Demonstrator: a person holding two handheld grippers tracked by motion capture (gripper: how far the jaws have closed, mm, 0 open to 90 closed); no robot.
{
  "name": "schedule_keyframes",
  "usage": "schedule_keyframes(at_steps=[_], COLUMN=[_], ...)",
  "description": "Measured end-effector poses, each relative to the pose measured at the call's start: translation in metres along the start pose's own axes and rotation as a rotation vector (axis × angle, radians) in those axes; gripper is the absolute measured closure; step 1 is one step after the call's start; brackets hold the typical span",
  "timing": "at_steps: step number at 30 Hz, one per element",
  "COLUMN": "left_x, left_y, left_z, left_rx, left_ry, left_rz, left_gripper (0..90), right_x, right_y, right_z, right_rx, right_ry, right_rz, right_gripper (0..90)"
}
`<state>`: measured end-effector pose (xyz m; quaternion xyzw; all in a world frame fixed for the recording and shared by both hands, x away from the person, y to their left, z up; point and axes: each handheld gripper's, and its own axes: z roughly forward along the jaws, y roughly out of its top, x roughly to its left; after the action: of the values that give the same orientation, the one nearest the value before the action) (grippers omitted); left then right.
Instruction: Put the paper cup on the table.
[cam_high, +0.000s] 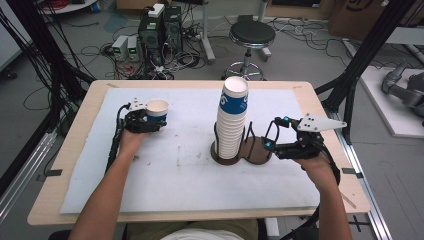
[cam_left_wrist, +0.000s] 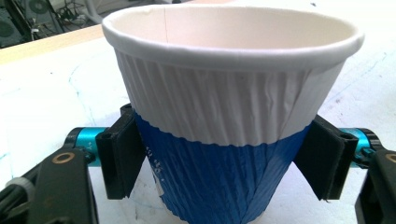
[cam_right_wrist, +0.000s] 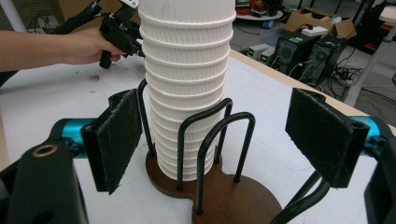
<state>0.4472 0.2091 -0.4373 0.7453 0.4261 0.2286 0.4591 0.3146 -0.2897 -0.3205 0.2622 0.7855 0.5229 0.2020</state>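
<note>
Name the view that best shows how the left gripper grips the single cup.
The left gripper view: the cup stands upright with both pads pressed on its blue band. The high view shows the left gripper and cup small, grip details unclear. The right gripper view shows that gripper far off, the cup hidden behind the cup stack.

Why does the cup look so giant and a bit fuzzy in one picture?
In the left gripper view the paper cup sits right against the camera between the left hand-held gripper pads, so it looms huge and its near edges go soft. In the high view the same cup looks small, under even light with faint shadows. In the right gripper view the cup stack looks sharp and the background slightly blurred.
</note>
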Motion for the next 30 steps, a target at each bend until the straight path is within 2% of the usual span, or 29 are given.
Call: schedule_keyframes(at_steps=[2, 5, 10, 12, 14, 18, 22, 24, 30], left_x=[0.000, 0.000, -0.004, -0.005, -0.004, -0.006, -0.004, -0.003, -0.002], left_y=[-0.002, -0.001, -0.005, -0.009, -0.014, -0.014, -0.017, -0.018, -0.017], left_z=[-0.003, -0.007, -0.009, -0.006, -0.002, -0.007, -0.019, -0.026, -0.059], left_rx=[0.009, 0.060, 0.122, 0.176, 0.230, 0.187, 0.152, 0.126, 0.010], left_ry=[-0.002, 0.003, 0.026, 0.034, 0.016, 0.006, 0.007, 0.005, 0.004], left_rz=[-0.016, 0.009, 0.022, 0.034, 0.029, 0.017, -0.015, -0.034, -0.033], left_gripper=[24.8, 24.5, 24.8, 26.2, 26.7, 26.0, 23.3, 22.7, 22.3], right_x=[0.000, 0.001, 0.002, 0.002, 0.001, 0.000, 0.000, 0.000, 0.002], right_y=[0.000, 0.000, 0.001, 0.002, 0.001, 0.000, 0.000, 0.000, 0.001], right_z=[-0.001, -0.001, -0.001, -0.001, -0.002, -0.003, -0.002, -0.001, 0.000], right_rx=[0.000, -0.001, -0.002, -0.003, -0.004, -0.001, 0.002, 0.001, 0.002], right_ry=[0.001, 0.002, 0.004, 0.005, 0.002, 0.001, 0.004, 0.006, 0.015], right_rz=[0.001, 0.001, -0.006, -0.004, -0.006, 0.002, 0.002, 0.000, -0.001], right_gripper=[18.9, 18.9, 18.9, 18.9, 18.9, 18.9, 18.9, 18.9, 18.9])
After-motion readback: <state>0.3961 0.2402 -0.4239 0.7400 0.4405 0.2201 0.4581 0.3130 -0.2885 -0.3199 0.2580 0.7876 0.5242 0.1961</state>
